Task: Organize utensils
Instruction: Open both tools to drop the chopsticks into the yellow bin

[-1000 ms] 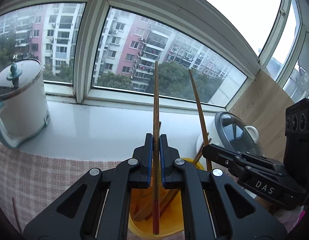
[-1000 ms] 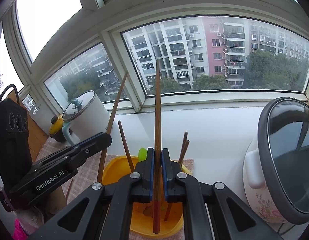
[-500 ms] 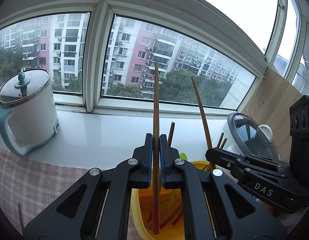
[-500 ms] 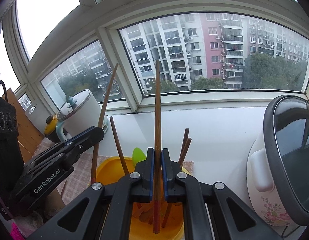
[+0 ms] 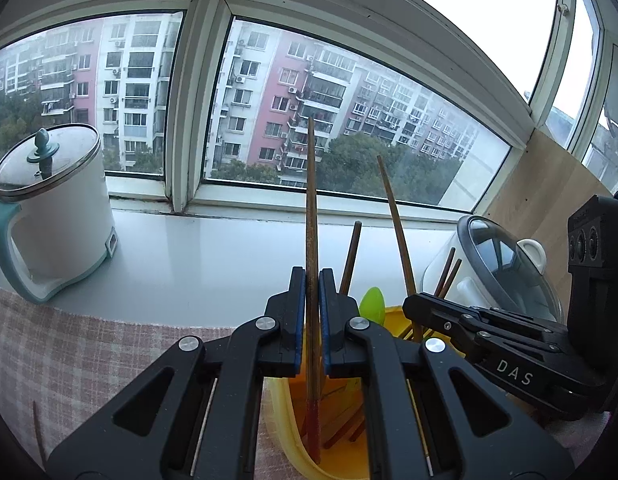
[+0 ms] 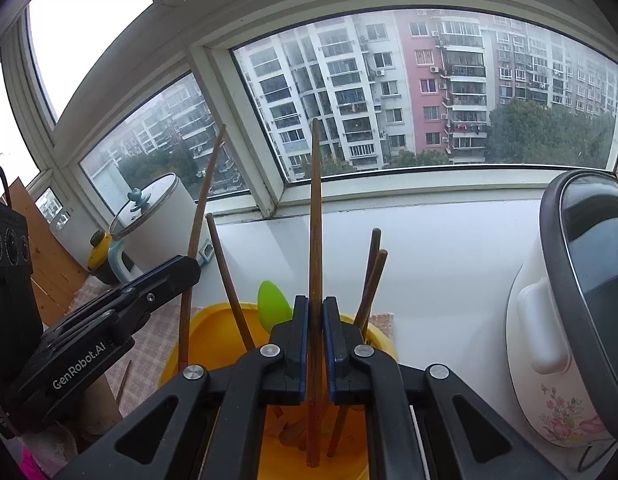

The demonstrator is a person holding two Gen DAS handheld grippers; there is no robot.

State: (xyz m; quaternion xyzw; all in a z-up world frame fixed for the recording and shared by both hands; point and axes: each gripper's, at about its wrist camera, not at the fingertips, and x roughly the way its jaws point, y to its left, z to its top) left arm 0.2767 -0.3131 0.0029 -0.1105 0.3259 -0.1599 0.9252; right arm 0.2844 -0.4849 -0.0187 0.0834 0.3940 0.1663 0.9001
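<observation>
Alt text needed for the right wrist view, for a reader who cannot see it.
The right gripper holds a brown chopstick upright over a yellow container that holds more chopsticks and a green spoon. To its left, the left gripper holds another chopstick. A rice cooker stands at right.

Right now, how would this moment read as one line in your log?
left gripper: shut on chopstick | right gripper: shut on second chopstick | both upright, lower ends over yellow holder | release: not yet
</observation>
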